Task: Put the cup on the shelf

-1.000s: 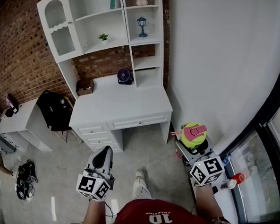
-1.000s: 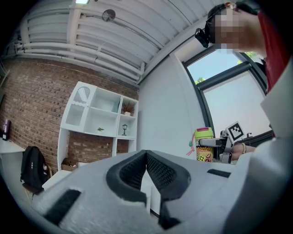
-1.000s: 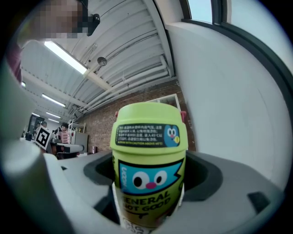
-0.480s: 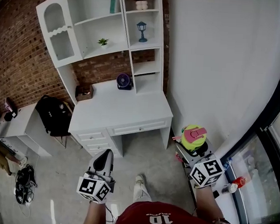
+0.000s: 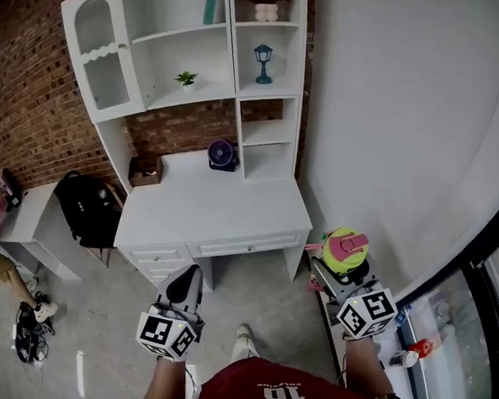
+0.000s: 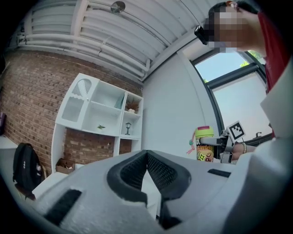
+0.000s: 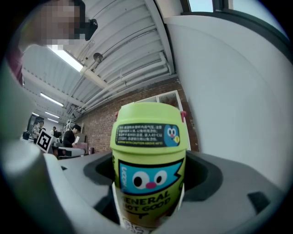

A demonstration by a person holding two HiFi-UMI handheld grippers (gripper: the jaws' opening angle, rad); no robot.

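In the head view, the white wooden shelf unit (image 5: pixel 197 90) and the white desk (image 5: pixel 207 204) beneath it had drawn nearer ahead of both grippers than a second earlier. The walk-up was therefore under way, though the shelves were still well ahead of and above the jaws. The right gripper (image 5: pixel 342 261) carried the lime-green plastic cup with a pink lid (image 5: pixel 344 247) upright. The left gripper (image 5: pixel 187 273) pointed forward beside it, empty. Grey concrete floor (image 5: pixel 261 279) lay below both, and a black backpack (image 5: pixel 84 210) sat off to the left gripper's left

In the left gripper view, its jaws were pressed together on nothing. The cup (image 6: pixel 204 145) showed off to its right, and the shelf unit (image 6: pixel 103 109) stood ahead against a red brick wall (image 6: pixel 27 96)

In the right gripper view, the jaws stood wide, pinching the cup's (image 7: pixel 149 155) body between the pads, with its lid rising above them. The placing itself looked not yet begun
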